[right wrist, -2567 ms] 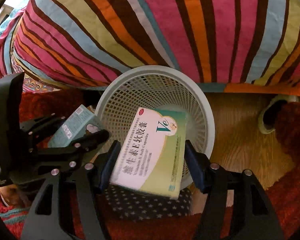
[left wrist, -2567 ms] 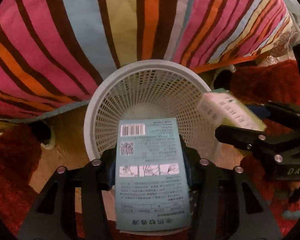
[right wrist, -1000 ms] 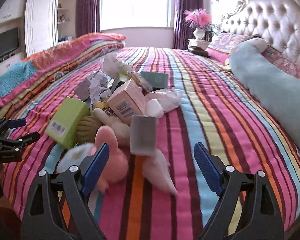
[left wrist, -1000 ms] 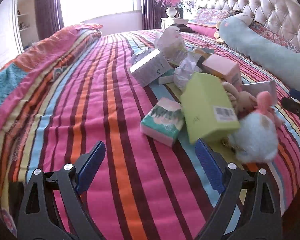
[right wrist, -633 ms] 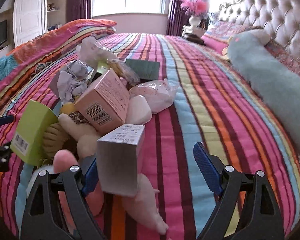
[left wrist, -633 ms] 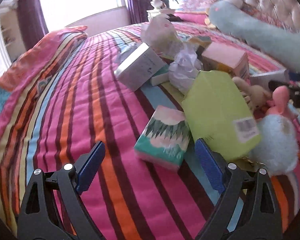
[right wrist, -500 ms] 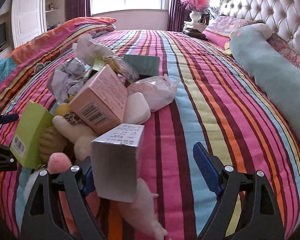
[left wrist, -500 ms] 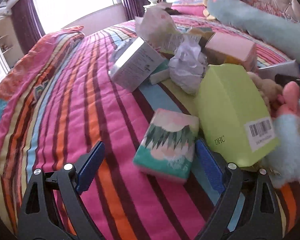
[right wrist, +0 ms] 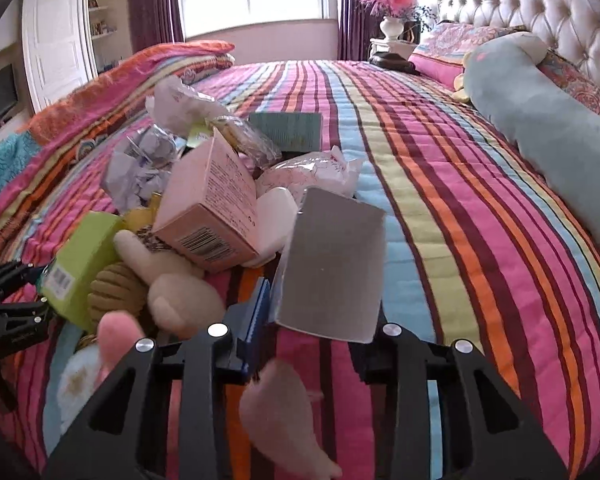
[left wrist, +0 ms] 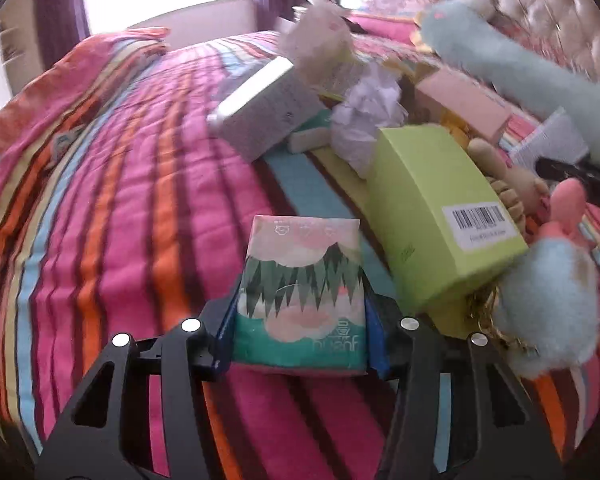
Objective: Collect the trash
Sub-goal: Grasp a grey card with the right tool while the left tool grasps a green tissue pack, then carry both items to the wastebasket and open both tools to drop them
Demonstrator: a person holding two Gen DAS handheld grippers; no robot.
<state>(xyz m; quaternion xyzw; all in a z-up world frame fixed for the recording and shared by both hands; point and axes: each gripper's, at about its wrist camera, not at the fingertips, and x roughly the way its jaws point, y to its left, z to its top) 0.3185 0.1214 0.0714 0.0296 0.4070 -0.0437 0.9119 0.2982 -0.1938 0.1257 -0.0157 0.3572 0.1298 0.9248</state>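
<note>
A tissue pack [left wrist: 300,272] printed with green trees and pink clouds lies on the striped bedspread [left wrist: 120,200]. My left gripper [left wrist: 300,320] is closing on it, and its blue pads press the pack's two sides. In the right wrist view a plain grey box [right wrist: 332,256] stands tilted between the jaws of my right gripper [right wrist: 320,312]. These jaws are closing too. The left blue pad [right wrist: 256,312] touches the box edge, while the box hides the right pad. More trash is heaped behind: a lime-green box [left wrist: 432,216], a pink box [right wrist: 216,200], crumpled paper [left wrist: 368,112].
Plush toys lie among the trash: a blue-and-pink one [left wrist: 548,304] and a beige one [right wrist: 168,276]. A long light-blue pillow [right wrist: 548,132] runs along the right by the tufted headboard [right wrist: 540,12]. A white box [left wrist: 264,108] and plastic bags [right wrist: 312,172] sit farther back.
Both grippers moved in over the bed and their jaws came together. The left now clamps the tissue pack and the right the grey box, which has tilted between the pads.
</note>
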